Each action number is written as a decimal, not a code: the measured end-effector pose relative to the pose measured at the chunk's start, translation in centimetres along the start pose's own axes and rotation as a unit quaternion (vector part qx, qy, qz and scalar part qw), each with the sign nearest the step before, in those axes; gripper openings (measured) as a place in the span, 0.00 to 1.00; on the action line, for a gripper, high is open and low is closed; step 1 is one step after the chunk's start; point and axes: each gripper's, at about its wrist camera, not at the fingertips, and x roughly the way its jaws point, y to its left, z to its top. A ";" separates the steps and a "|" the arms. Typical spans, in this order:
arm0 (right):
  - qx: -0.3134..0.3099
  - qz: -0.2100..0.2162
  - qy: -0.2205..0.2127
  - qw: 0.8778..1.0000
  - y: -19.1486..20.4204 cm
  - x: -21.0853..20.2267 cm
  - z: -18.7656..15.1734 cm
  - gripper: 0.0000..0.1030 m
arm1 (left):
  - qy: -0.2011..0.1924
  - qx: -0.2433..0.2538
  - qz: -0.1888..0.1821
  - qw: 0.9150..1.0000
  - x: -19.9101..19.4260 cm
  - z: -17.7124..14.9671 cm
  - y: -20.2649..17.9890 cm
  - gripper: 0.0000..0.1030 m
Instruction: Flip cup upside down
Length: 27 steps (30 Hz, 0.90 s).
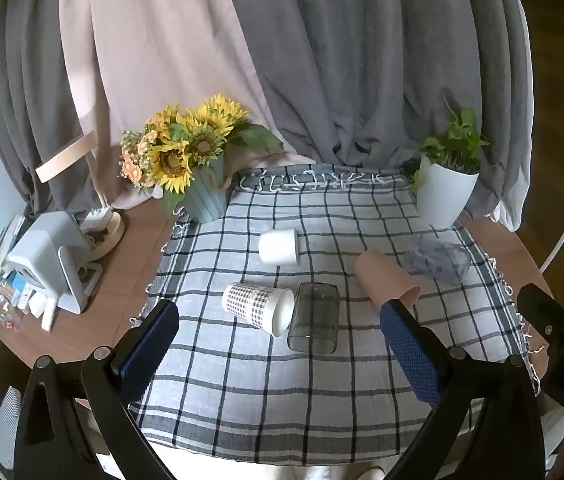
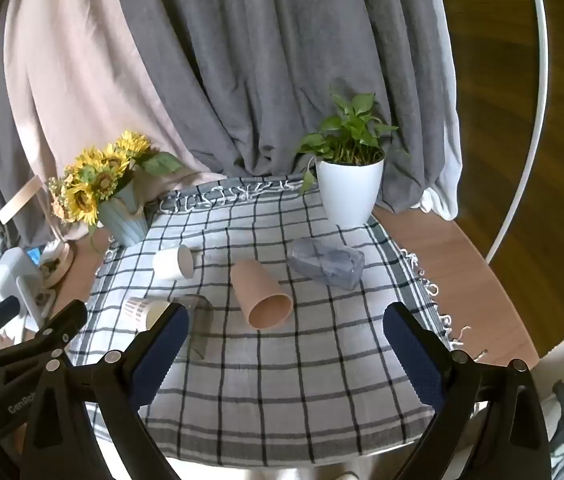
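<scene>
Both the left gripper [image 1: 280,320] and right gripper [image 2: 286,322] are held wide open, gripping nothing. Four cups are seen lying on the checked cloth [image 1: 282,400], including the pink cup [image 2: 262,294].

Both wrist cams sit above the near bench edge, angled down toward the grey curtain [image 1: 362,60]. Left cam sits further left. Both cover the grey-checked cloth [image 1: 282,392] [image 2: 282,400].

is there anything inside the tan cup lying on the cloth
The tan cup lies on its side, mouth facing the right wrist camera; its visible interior looks empty. The deepest part is shadowed.
</scene>
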 end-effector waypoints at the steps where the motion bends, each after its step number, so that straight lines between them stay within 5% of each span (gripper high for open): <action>1: 0.001 0.002 0.000 1.000 0.0 0.0 0.0 0.95 | -0.001 -0.001 0.000 1.000 0.0 0.0 0.0 1.00; 27: -0.001 -0.002 0.003 1.000 -0.1 0.1 0.1 0.95 | 0.000 0.000 0.000 1.000 0.0 0.0 0.0 1.00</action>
